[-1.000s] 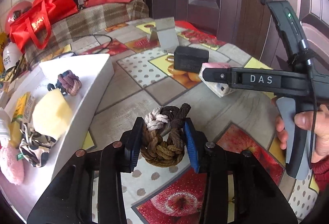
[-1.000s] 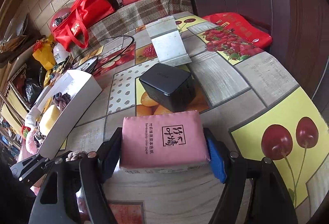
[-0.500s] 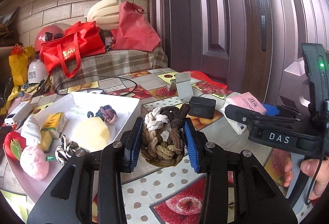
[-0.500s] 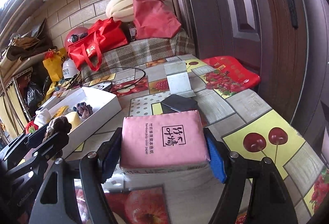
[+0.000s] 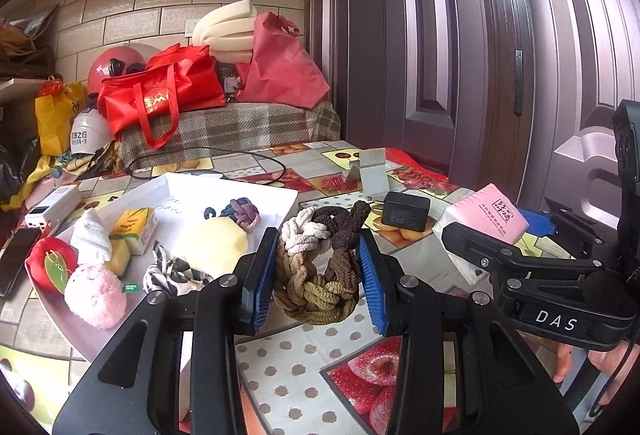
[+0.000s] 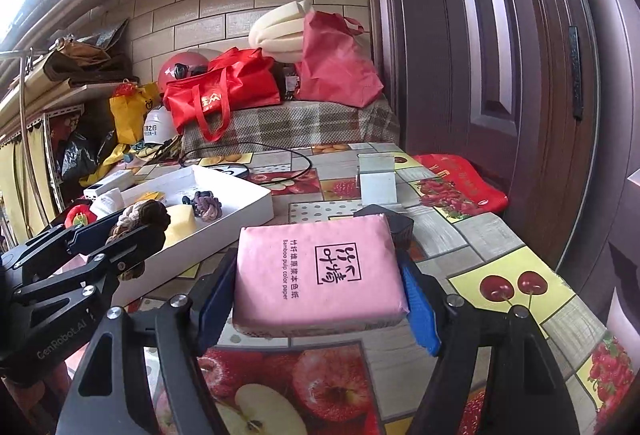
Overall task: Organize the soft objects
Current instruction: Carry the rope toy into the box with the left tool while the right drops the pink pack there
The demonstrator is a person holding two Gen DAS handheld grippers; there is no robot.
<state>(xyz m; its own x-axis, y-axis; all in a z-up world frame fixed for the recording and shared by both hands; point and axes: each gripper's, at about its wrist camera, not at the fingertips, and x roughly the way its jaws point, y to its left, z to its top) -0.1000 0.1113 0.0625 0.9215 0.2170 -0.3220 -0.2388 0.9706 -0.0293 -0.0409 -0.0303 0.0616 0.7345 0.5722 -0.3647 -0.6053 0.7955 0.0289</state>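
fruit-print tablecloth [image 5: 304, 367] under you, white box [image 6: 256, 206] to your left. your left gripper [image 5: 318, 267] is clamping the knotted rope toy [image 5: 320, 263], held above the cloth beside the box; your right gripper [image 6: 318, 299] is squeezing the pink tissue pack [image 6: 318, 275] further right. you're risking the pack sliding from the pads, or both grippers colliding at the crowded box.

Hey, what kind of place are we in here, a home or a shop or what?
Most likely a lived-in home, perhaps an entry or storage corner: a fruit-print tablecloth covers the table, helmets and a red tote bag pile on a plaid-covered bench, beside a panelled door.
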